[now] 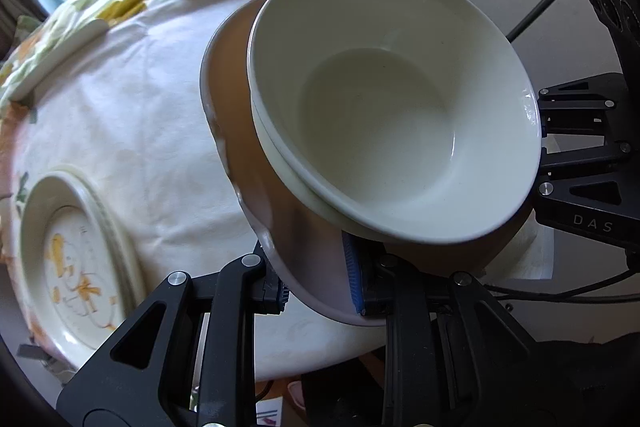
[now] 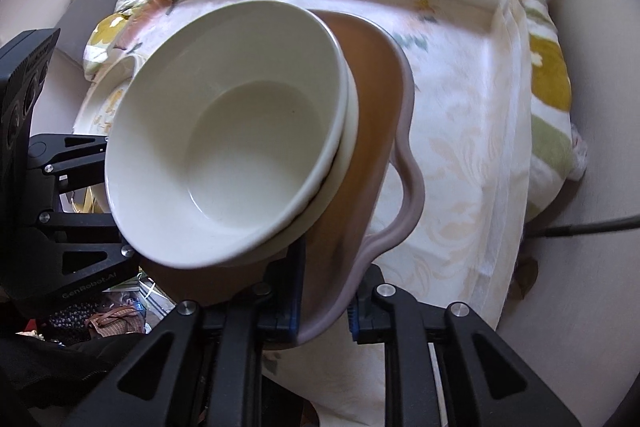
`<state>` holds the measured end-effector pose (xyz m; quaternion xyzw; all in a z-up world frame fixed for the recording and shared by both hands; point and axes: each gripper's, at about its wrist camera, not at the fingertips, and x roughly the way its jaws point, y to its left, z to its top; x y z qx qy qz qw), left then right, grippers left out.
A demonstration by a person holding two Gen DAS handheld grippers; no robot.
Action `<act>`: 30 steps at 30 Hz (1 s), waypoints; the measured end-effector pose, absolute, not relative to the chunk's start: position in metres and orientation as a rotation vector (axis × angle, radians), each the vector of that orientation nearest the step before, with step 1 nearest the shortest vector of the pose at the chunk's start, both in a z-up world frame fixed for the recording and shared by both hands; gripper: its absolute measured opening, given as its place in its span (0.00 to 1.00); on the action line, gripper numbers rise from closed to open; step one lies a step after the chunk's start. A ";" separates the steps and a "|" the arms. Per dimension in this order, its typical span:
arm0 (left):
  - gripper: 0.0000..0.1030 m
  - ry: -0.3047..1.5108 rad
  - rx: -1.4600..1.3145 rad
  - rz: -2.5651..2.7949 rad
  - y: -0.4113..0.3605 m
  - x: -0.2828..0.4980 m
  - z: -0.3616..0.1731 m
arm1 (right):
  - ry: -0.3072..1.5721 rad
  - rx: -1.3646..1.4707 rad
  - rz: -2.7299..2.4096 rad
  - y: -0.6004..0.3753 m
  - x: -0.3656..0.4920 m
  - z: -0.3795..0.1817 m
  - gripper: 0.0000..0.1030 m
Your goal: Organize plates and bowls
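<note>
Bowls [image 1: 384, 115], two white ones nested, sit in a brown plate [image 1: 248, 155] with a wavy mauve rim. Both grippers pinch that rim from opposite sides: the left gripper [image 1: 320, 291] has the near edge between its blue pads, and the right gripper [image 2: 324, 307] clamps the other edge. Below lies a cloth-covered table [image 1: 132, 131] with a patterned plate [image 1: 76, 267].

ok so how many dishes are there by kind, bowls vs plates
white bowls: 2, nested, sitting on the brown plate
brown plate with wavy rim: 1, gripped at its rim by both claws
flower-patterned plate on the tablecloth: 1
total: 4 dishes
</note>
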<state>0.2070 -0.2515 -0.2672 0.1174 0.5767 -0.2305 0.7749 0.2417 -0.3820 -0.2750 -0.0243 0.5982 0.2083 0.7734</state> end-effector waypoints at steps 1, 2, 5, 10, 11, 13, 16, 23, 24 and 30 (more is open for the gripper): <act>0.19 1.242 0.254 -0.494 -0.246 0.207 -0.261 | 1.290 -0.058 0.456 -0.376 0.242 -0.271 0.16; 0.19 1.236 0.253 -0.488 -0.238 0.206 -0.255 | 1.283 -0.066 0.462 -0.369 0.243 -0.265 0.16; 0.19 1.229 0.240 -0.475 -0.215 0.205 -0.242 | 1.267 -0.084 0.474 -0.353 0.243 -0.248 0.16; 0.19 1.213 0.245 -0.469 -0.164 0.209 -0.221 | 1.244 -0.094 0.482 -0.304 0.250 -0.227 0.16; 0.19 1.215 0.246 -0.470 -0.153 0.211 -0.217 | 1.241 -0.090 0.480 -0.292 0.252 -0.224 0.16; 0.19 1.215 0.259 -0.472 -0.130 0.214 -0.213 | 1.238 -0.084 0.479 -0.272 0.252 -0.220 0.16; 0.19 1.216 0.286 -0.475 -0.096 0.219 -0.211 | 1.236 -0.073 0.478 -0.237 0.256 -0.218 0.16; 0.19 1.263 0.311 -0.479 -0.034 0.239 -0.231 | 1.264 -0.015 0.469 -0.173 0.260 -0.232 0.16; 0.19 1.273 0.308 -0.481 -0.025 0.240 -0.235 | 1.270 -0.008 0.467 -0.166 0.262 -0.235 0.16; 0.19 1.301 0.308 -0.517 0.008 0.240 -0.255 | 1.297 0.021 0.433 -0.132 0.260 -0.255 0.16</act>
